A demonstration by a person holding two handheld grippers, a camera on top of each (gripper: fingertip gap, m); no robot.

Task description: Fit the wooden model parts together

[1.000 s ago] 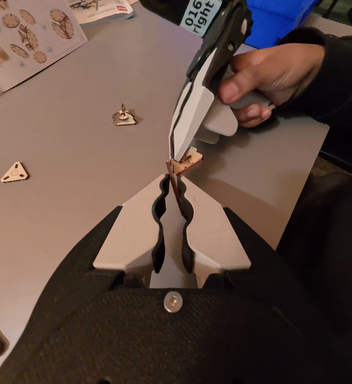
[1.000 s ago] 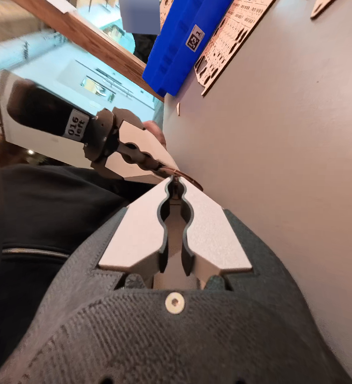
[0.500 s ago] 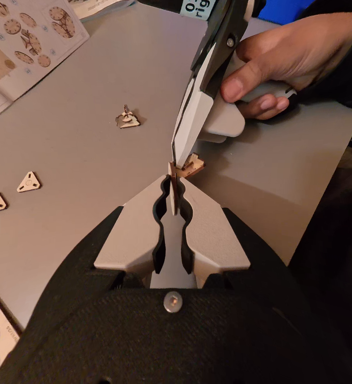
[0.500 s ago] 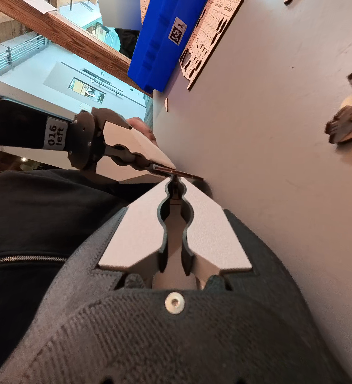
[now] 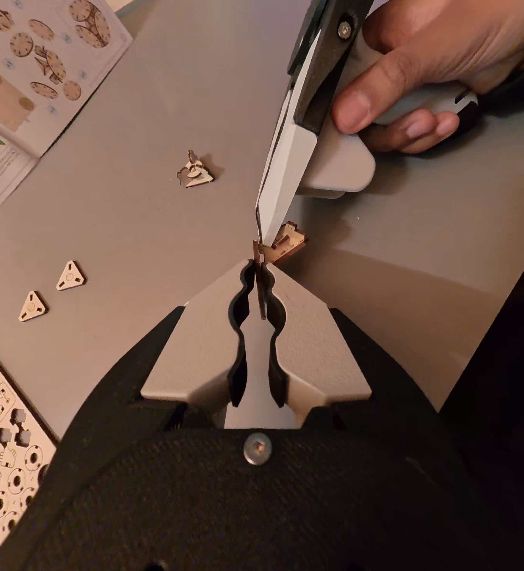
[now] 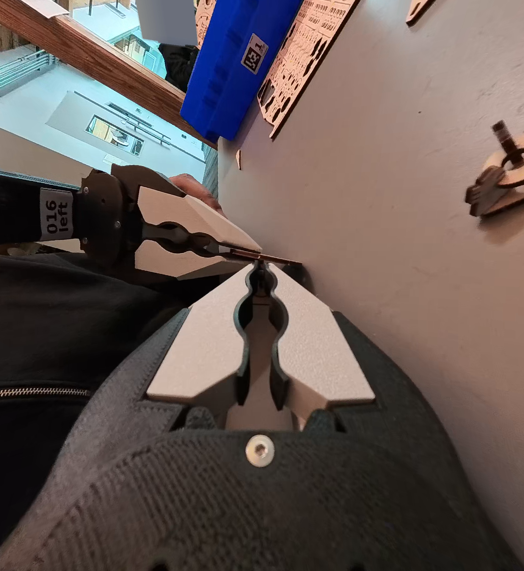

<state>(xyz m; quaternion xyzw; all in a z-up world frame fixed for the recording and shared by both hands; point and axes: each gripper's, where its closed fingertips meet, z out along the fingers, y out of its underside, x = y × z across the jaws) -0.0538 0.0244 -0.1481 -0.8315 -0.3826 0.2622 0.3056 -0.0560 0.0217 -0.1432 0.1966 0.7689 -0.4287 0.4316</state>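
Here, in the left wrist view, the left gripper (image 5: 257,265) reaches forward from the bottom centre of the frame, its two pale fingers (image 5: 223,296) drawn together and pinching a thin flat wooden piece (image 5: 259,290) seen edge-on; the piece runs back between the pads and sticks out a little past the tips. The right gripper (image 5: 262,239) comes down steeply from the upper right of the frame, its fingers closed to a narrow point. At that point it clamps a small wooden assembly (image 5: 287,242), which touches the front end of the thin piece just above the left tips. A hand (image 5: 433,61) in the upper right corner wraps the grey handle, thumb lying along the side and fingers curled underneath, with a dark sleeve behind it.

In the right wrist view, the right gripper (image 6: 259,266) points up from the lower centre with its fingertips pressed together on something small and dark. The left gripper (image 6: 254,251) enters from the left middle of the frame, lying nearly level, holding the thin piece (image 6: 277,259) flat so that it crosses just over the right tips.

All this sits over a grey table (image 5: 149,234). On it, left of centre, lie two wooden triangles (image 5: 70,275) and a small built-up wooden part (image 5: 195,173). An instruction sheet (image 5: 38,68) fills the upper left corner, a cut-out wooden board (image 5: 4,457) the lower left. A blue bin (image 6: 223,77) stands near the top centre of the right wrist view.
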